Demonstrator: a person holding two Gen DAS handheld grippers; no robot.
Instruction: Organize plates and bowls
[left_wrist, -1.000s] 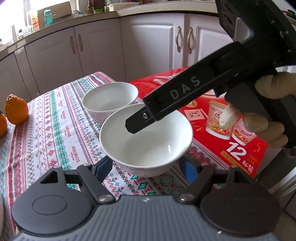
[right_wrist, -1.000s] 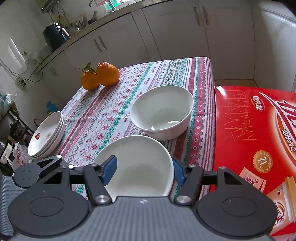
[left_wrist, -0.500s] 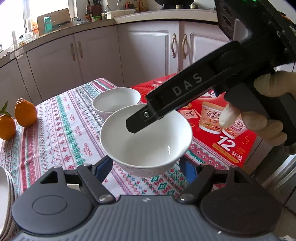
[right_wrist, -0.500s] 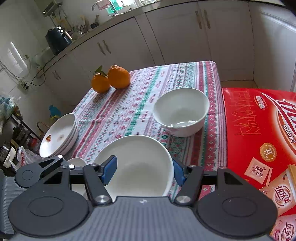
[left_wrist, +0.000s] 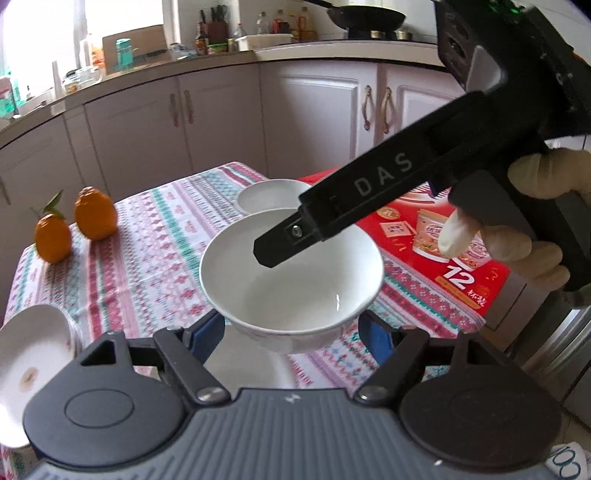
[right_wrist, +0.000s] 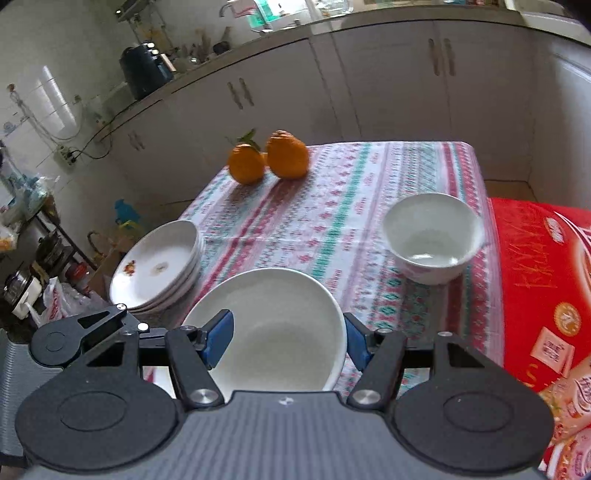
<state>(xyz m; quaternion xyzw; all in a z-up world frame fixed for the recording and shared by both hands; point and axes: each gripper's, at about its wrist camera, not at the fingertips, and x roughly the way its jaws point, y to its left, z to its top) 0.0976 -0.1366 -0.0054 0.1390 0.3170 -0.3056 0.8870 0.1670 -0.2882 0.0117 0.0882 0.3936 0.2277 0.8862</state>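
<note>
A white bowl (left_wrist: 291, 284) is held in the air above the table, and both grippers close on it. My left gripper (left_wrist: 291, 334) has its blue pads against the bowl's sides. My right gripper (right_wrist: 288, 341) grips the same bowl (right_wrist: 266, 328) from the other side; its black body (left_wrist: 369, 199) reaches over the bowl in the left wrist view. A second white bowl (right_wrist: 432, 236) stands on the tablecloth by the red box, also in the left wrist view (left_wrist: 269, 194). A stack of white plates (right_wrist: 159, 264) sits at the table's left edge, also in the left wrist view (left_wrist: 29, 365).
Two oranges (right_wrist: 269, 157) lie at the far end of the patterned tablecloth (right_wrist: 332, 206). A red carton of cup drinks (right_wrist: 546, 280) lies along the table's right side. White kitchen cabinets (right_wrist: 369, 81) stand behind.
Both grippers have lifted the held bowl up and back from the table. The second bowl has dropped away into the distance, and the plate stack and oranges have come into view.
</note>
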